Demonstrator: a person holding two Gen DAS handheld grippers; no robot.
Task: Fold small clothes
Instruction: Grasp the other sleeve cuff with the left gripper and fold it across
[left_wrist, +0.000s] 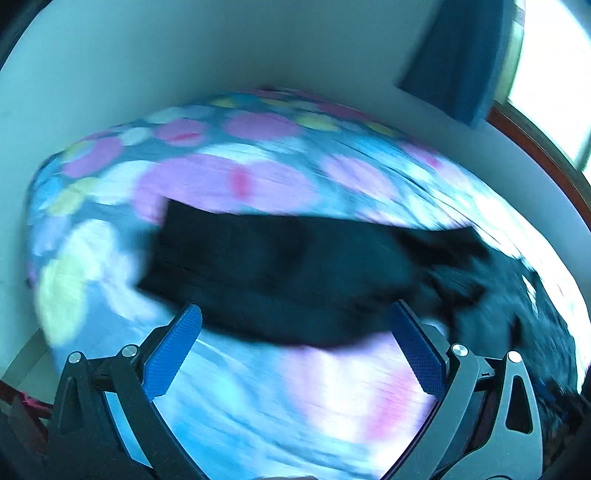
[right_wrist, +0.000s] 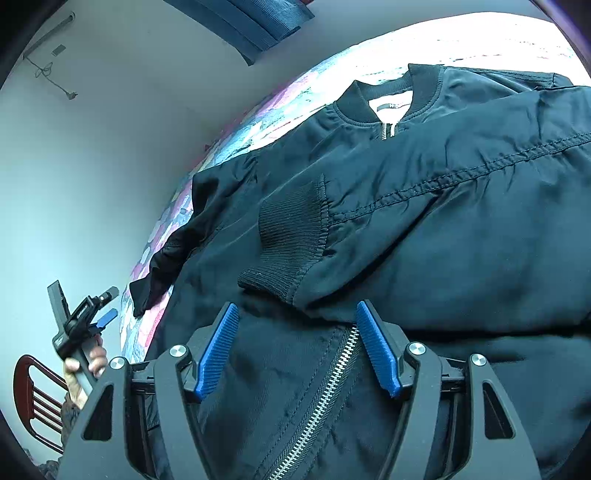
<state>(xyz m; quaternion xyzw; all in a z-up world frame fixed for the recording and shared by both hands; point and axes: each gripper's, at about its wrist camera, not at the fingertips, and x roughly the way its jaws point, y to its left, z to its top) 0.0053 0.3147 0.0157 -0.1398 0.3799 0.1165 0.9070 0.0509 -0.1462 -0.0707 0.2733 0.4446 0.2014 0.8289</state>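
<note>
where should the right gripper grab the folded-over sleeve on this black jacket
Grip the ribbed cuff of the sleeve, coming from its free lower edge just ahead of the open right gripper: the knit band is thick, lies on top and lifts slightly off the jacket.

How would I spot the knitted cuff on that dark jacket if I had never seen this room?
Start at the bed with the flowered cover, where a dark zip-up jacket lies spread out. One sleeve is folded across its front, and the cuff is that sleeve's end, just beyond the right gripper and its blue fingers. Its ribbed, matte knit stands out from the smooth, slightly shiny fabric around it.
</note>
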